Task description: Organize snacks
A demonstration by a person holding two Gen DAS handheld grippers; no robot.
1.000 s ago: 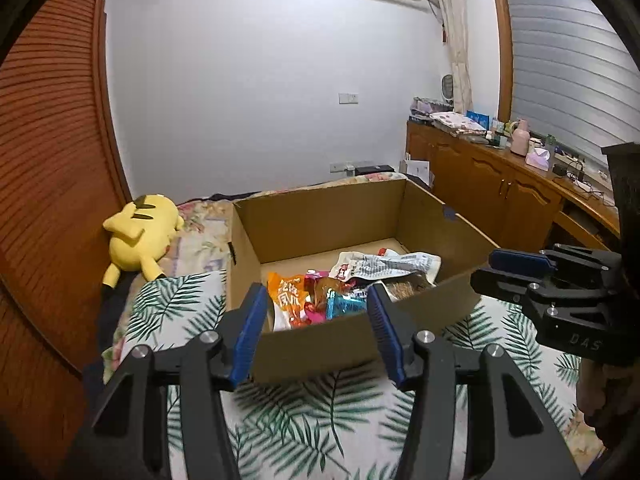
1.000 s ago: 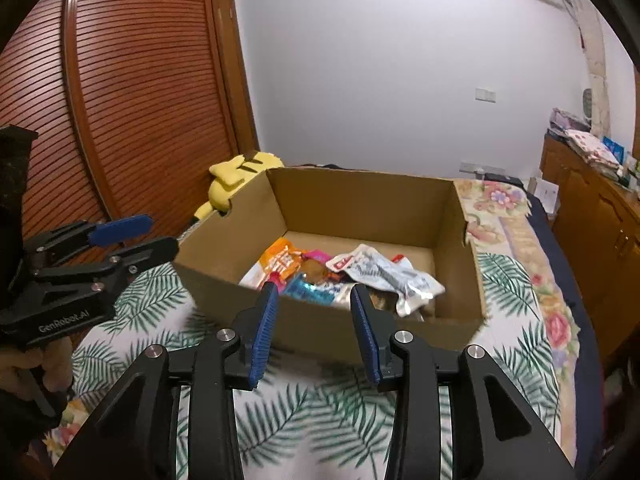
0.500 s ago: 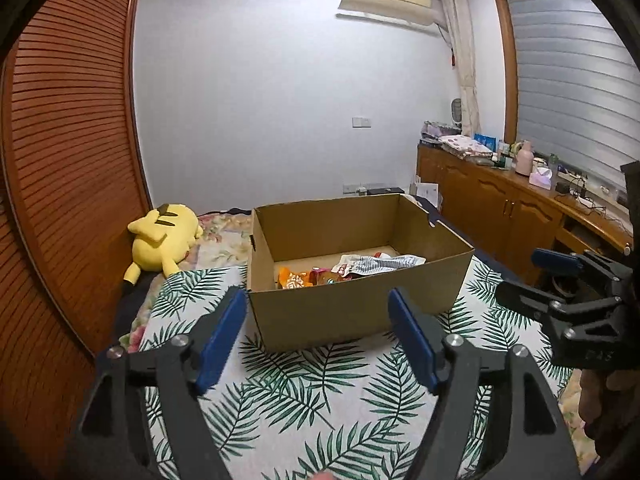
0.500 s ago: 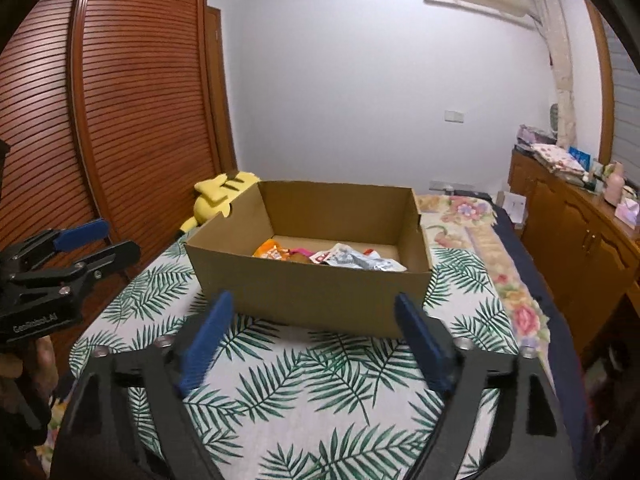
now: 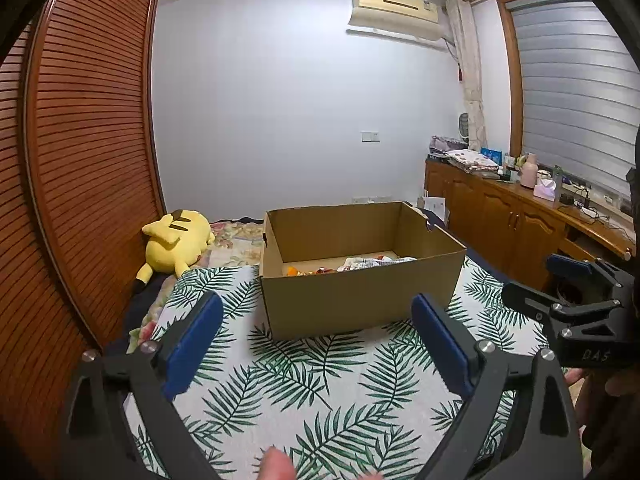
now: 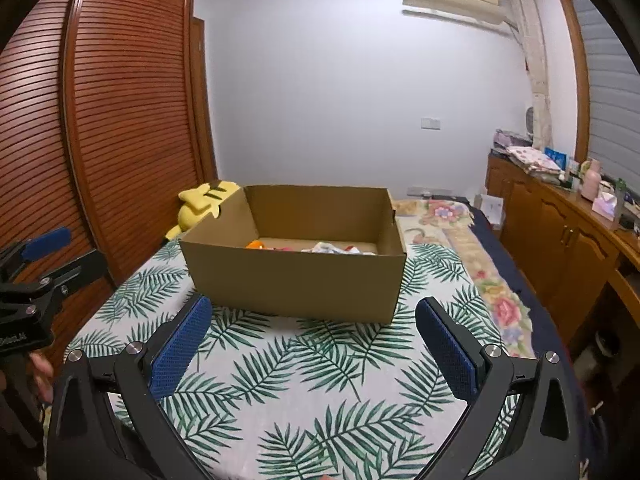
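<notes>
Two spread grippers, left gripper (image 5: 316, 344) and right gripper (image 6: 314, 344), face cardboard box (image 5: 360, 296); plush (image 5: 176, 240) beside.

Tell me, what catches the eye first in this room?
An open cardboard box sits mid-bed on a palm-leaf sheet, with bright snack packets just peeking over its near wall. A yellow plush toy lies beyond the box against the slatted wooden doors. Up close, the left gripper and right gripper hold their blue jaws wide apart.
</notes>
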